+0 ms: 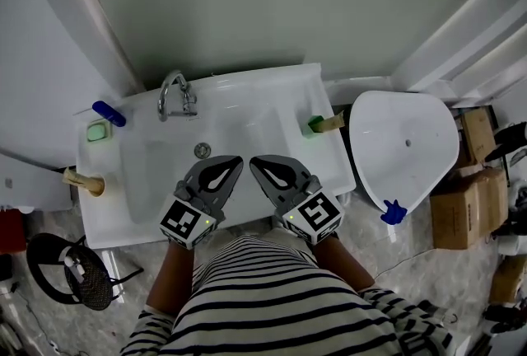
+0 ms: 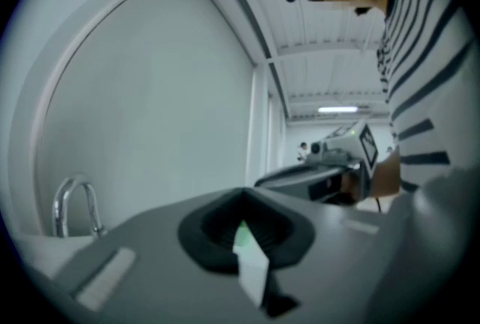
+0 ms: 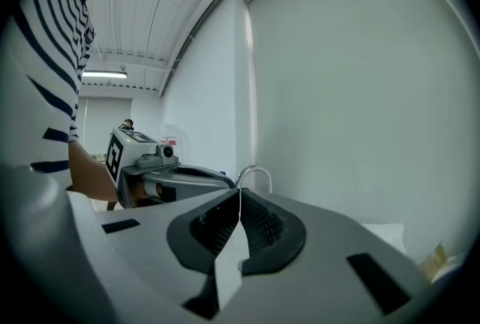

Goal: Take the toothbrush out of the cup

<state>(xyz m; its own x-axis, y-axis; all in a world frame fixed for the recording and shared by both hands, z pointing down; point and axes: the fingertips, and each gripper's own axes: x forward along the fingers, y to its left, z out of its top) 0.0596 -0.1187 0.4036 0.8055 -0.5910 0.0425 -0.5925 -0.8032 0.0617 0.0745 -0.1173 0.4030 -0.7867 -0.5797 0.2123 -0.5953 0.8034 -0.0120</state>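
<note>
A small green cup (image 1: 313, 126) stands on the right rim of the white sink (image 1: 272, 111), with a tan toothbrush (image 1: 333, 123) sticking out of it to the right. Both grippers hang side by side over the sink's front edge, well short of the cup. My left gripper (image 1: 231, 164) is shut with nothing in it, and my right gripper (image 1: 258, 165) is shut and empty too. In the left gripper view the jaws (image 2: 241, 199) meet, and the right gripper (image 2: 337, 165) shows beyond them. In the right gripper view the jaws (image 3: 240, 195) are closed; a tan tip (image 3: 435, 259) shows low right.
A chrome faucet (image 1: 175, 95) rises at the back of the sink. On the left rim lie a green soap dish (image 1: 98, 132), a blue object (image 1: 109, 113) and a tan brush (image 1: 83, 180). A white toilet lid (image 1: 403, 144) and cardboard boxes (image 1: 461, 198) stand to the right.
</note>
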